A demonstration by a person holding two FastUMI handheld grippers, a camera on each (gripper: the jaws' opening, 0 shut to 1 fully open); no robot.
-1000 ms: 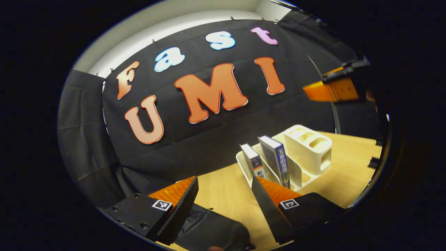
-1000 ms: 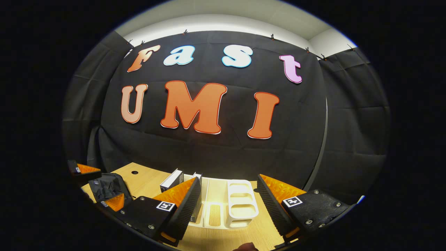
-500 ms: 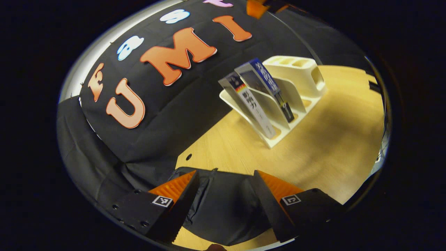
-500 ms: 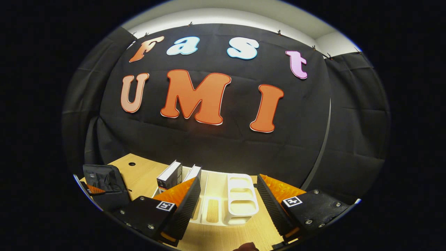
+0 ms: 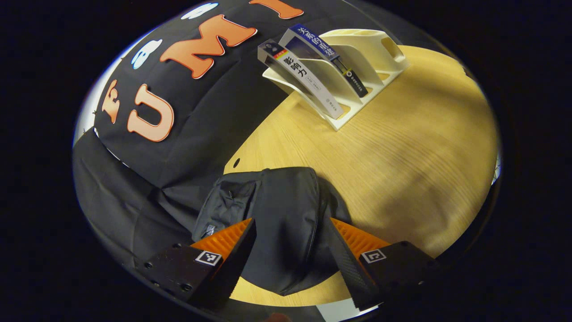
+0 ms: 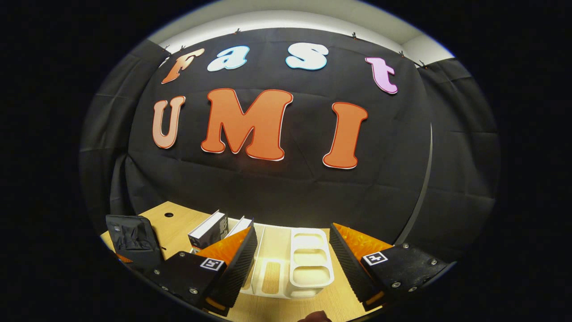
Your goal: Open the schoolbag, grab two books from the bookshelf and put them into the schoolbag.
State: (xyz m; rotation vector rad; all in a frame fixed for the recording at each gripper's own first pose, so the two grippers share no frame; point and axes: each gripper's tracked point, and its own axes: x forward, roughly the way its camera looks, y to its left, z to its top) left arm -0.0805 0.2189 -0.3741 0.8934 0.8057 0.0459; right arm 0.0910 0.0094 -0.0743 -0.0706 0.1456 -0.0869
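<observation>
The schoolbag (image 5: 277,210), a dark fabric bag, lies on a wooden table (image 5: 402,147) close to the booth's black cloth wall, its zip still closed as far as the left gripper view shows. The left gripper (image 5: 288,255) hangs above the schoolbag with its jaws spread wide and nothing between them; whether the fingers touch the fabric cannot be told. Beyond the schoolbag, farther along the table, stands a cream bookshelf (image 5: 357,58) holding two books: a white-spined book (image 5: 304,80) in the slot nearest the schoolbag and a blue-spined book (image 5: 326,53) in the next slot, both leaning back against the dividers. In the right gripper view, the right gripper (image 6: 292,264) sits above the table on the side of the bookshelf (image 6: 308,264) away from the schoolbag, jaws likewise wide open and empty, looking toward the wall. There the schoolbag (image 6: 132,239) appears well apart from the bookshelf, with the two books (image 6: 210,229) standing in the slots on the schoolbag's side.
</observation>
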